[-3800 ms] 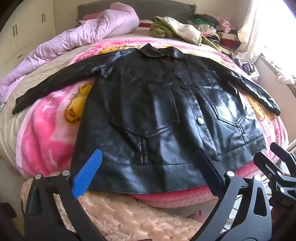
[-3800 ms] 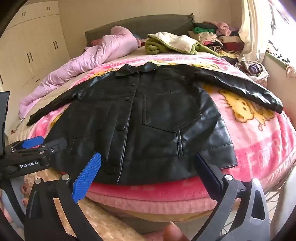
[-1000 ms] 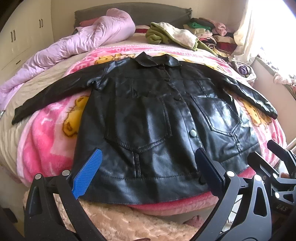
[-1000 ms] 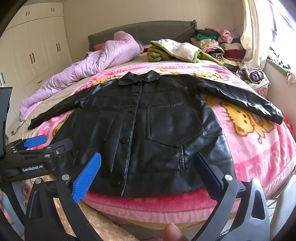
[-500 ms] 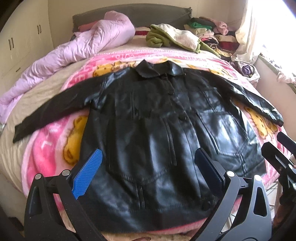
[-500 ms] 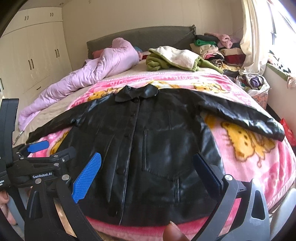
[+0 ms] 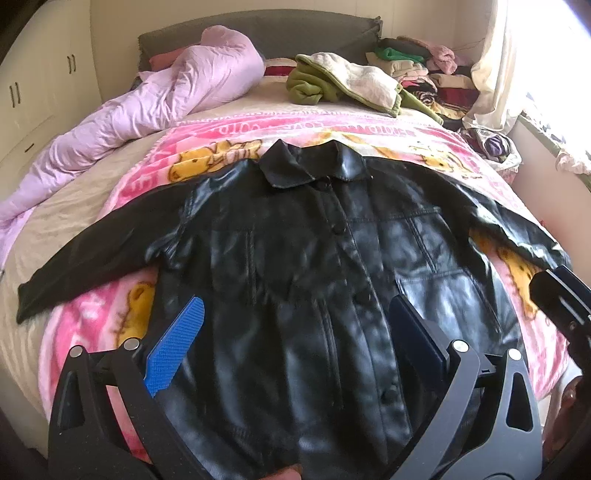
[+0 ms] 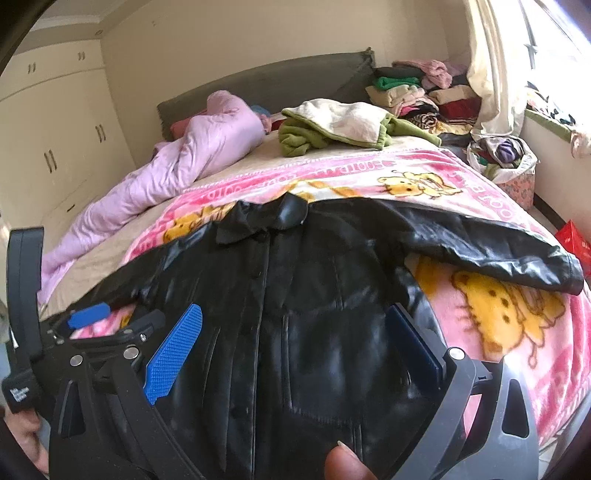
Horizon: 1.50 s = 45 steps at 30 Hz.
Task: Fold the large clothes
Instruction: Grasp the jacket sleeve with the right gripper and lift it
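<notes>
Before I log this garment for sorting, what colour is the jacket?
Glossy black, collar to hem; the jacket shows best in the left wrist view.

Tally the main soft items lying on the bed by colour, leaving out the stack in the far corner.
Black: 1, leather jacket
Pink: 1, cartoon blanket
Lilac: 1, duvet
Green and cream: 1, garment
Total: 4

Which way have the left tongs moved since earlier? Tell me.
Yes: the left tongs moved forward toward the headboard, now over the black jacket hem.
</notes>
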Each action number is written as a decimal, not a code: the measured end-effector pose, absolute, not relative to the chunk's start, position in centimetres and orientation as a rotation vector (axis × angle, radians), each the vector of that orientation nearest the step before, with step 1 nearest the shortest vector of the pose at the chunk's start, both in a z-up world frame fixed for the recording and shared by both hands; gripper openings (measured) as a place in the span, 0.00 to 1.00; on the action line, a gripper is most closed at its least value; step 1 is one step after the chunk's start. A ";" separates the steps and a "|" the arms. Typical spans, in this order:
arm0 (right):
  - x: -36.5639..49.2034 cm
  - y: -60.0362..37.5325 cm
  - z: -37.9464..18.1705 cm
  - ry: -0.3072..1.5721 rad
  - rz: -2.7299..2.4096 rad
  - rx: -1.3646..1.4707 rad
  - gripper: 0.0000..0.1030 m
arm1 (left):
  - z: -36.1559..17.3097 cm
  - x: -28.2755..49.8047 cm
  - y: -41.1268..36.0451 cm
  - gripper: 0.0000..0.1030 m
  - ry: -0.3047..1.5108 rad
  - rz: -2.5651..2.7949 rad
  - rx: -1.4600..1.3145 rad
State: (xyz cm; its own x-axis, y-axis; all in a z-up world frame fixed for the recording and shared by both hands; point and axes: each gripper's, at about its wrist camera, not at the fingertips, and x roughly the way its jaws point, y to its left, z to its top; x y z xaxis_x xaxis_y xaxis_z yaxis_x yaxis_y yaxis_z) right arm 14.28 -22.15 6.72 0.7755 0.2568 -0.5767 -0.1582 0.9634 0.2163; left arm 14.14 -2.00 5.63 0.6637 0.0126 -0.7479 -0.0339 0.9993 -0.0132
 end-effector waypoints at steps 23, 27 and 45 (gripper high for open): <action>25.7 -31.8 2.7 0.752 -0.050 0.395 0.96 | 4.7 25.2 -4.9 0.91 0.898 -0.021 -0.047; 26.9 -35.3 0.8 0.789 -0.135 0.487 0.96 | 4.1 27.2 -5.6 0.91 0.920 -0.028 -0.060; 26.1 -50.7 -5.4 0.761 -0.578 0.737 0.96 | 1.0 31.4 -11.3 0.91 0.940 -0.118 0.004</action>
